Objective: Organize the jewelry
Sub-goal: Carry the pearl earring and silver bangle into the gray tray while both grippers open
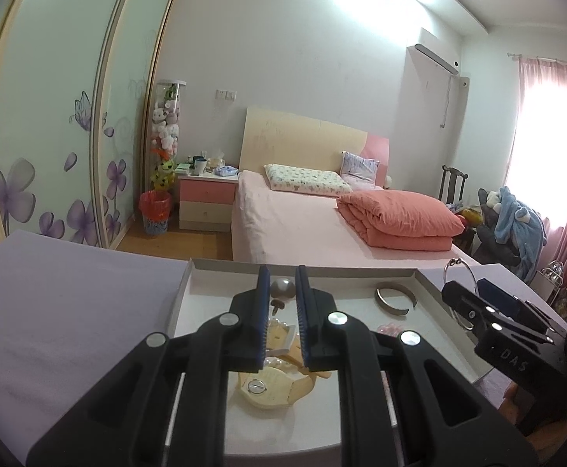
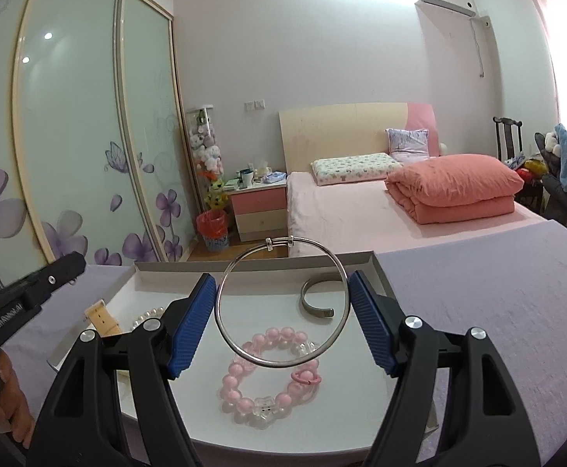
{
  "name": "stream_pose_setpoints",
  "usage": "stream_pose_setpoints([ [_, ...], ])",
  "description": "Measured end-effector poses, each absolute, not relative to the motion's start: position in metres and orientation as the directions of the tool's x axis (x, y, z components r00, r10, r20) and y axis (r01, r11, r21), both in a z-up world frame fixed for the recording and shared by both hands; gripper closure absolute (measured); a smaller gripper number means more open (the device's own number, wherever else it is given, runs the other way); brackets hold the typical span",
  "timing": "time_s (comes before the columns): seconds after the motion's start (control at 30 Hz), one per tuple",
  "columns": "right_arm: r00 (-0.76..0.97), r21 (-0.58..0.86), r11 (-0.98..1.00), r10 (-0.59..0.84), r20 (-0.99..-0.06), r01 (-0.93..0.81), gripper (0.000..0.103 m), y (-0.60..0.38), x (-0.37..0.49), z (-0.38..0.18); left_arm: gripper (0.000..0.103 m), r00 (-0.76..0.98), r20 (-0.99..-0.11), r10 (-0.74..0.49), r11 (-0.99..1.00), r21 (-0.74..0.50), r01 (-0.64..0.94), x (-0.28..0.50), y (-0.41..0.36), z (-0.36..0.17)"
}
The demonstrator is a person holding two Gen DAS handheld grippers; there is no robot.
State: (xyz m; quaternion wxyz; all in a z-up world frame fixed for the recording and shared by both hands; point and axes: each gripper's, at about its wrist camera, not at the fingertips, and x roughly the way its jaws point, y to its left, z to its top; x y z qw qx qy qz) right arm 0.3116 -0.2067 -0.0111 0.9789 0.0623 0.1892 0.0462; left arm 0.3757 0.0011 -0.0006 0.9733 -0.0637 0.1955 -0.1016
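Note:
A shallow white tray (image 2: 244,262) sits on the lavender tabletop. It holds a pink bead bracelet (image 2: 272,383), a grey metal cuff (image 2: 316,303), a pearl bracelet (image 2: 149,316), and a watch with a beige strap (image 1: 262,391), also seen in the right wrist view (image 2: 100,317). My right gripper (image 2: 281,278) hovers over the tray, shut across a thin silver bangle (image 2: 270,244) that stands upright between its blue pads. My left gripper (image 1: 283,272) hangs over the tray's left part above the watch. Its pads stand close together with nothing pinched. A silver round piece (image 1: 283,288) shows beyond them.
Lavender cloth (image 1: 69,303) covers the table on both sides of the tray. Past the table's far edge stand a pink bed (image 2: 342,210) and a sliding wardrobe (image 2: 69,136) on the left. A hand (image 2: 7,401) grips the left tool's handle.

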Motion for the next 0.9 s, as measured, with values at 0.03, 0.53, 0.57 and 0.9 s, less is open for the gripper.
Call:
stream_pose_setpoints([
  [0.03, 0.921, 0.141, 0.988, 0.118, -0.371, -0.070, 0.032, -0.206, 0.313, -0.011, 0.089, 0.902, -0.370, -0.223, 0.971, -0.163, 0.173, 0.376, 0.001, -0.002],
  [0.53, 0.889, 0.149, 0.985, 0.141, -0.435, -0.084, 0.032, -0.201, 0.326, -0.013, 0.089, 0.887, -0.398, -0.232, 0.970, -0.156, 0.184, 0.395, -0.005, -0.009],
  [0.57, 0.889, 0.149, 0.985, 0.143, -0.435, -0.086, 0.032, -0.202, 0.326, -0.013, 0.089, 0.887, -0.399, -0.232, 0.971, -0.156, 0.184, 0.395, -0.005, -0.009],
  [0.9, 0.886, 0.161, 0.982, 0.158, -0.436, -0.096, 0.028, -0.201, 0.327, -0.013, 0.089, 0.879, -0.413, -0.237, 0.969, -0.161, 0.186, 0.399, -0.007, -0.013],
])
